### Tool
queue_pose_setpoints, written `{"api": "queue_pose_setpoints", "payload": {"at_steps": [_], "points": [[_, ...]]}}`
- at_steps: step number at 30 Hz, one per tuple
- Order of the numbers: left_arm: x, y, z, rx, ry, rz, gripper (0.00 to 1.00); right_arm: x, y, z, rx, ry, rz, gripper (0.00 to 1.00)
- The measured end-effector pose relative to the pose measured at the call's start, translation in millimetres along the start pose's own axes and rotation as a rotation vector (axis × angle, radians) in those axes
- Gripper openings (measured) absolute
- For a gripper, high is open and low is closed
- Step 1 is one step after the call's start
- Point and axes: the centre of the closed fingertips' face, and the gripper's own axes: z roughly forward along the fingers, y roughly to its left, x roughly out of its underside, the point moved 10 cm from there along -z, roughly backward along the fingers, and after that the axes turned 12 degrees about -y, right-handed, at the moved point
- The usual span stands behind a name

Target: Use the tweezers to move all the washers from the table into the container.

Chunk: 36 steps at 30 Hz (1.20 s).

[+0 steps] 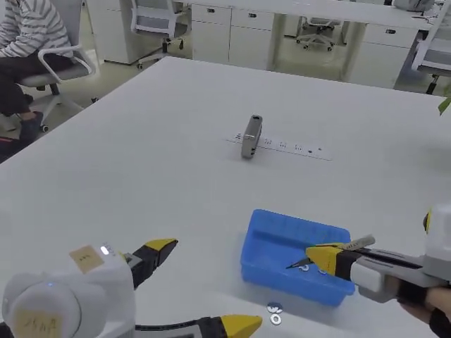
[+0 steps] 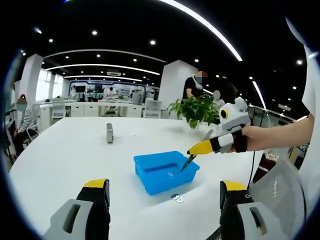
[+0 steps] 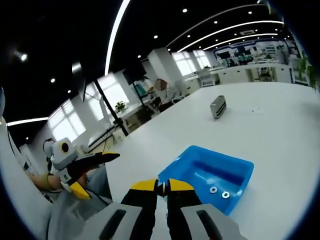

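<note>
1. Two loose washers [image 1: 275, 314] lie flat on the table [image 1: 176, 176], just outside the container [image 1: 282, 278] near wall, close to the near table edge. Two stowed washers [image 3: 213, 190] sit inside.
2. Right gripper [image 3: 161, 186]: fingers pinched on the tweezers [image 1: 296, 265], tips down in the container. The loose pair lies toward the near edge from the tips, over that wall.
3. Left gripper [image 1: 203, 285]: fingers spread, empty. Open table all round.

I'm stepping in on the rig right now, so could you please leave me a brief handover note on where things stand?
Left claw: open, empty.
Right claw: shut on the tweezers, tips over the blue container.
Done: two washers lie inside it.
Left to do: two loose washers on the table, beside the container's near wall.
</note>
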Motion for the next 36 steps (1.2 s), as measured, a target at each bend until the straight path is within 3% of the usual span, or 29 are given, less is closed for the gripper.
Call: {"api": "queue_pose_setpoints", "payload": {"at_steps": [8, 13, 22, 30, 36], "points": [[0.2, 0.2, -0.1, -0.002, 0.002, 0.001, 0.93, 27.0, 2.0, 7.5, -0.032, 0.158, -0.03, 0.03], [0.6, 0.4, -0.2, -0.004, 0.005, 0.001, 0.93, 35.5, -0.1, 13.6, -0.045, 0.222, -0.077, 0.03], [0.8, 0.4, -0.5, -0.006, 0.007, 0.002, 0.92, 40.4, -1.2, 25.2, -0.056, 0.295, -0.196, 0.04], [0.7, 0.5, -0.9, -0.009, 0.005, 0.003, 0.92, 43.7, -0.4, 28.1, -0.071, 0.328, -0.243, 0.04], [0.9, 0.4, -1.0, -0.008, 0.006, 0.001, 0.92, 43.0, 3.9, 32.6, -0.099, 0.359, -0.33, 0.04]]}}
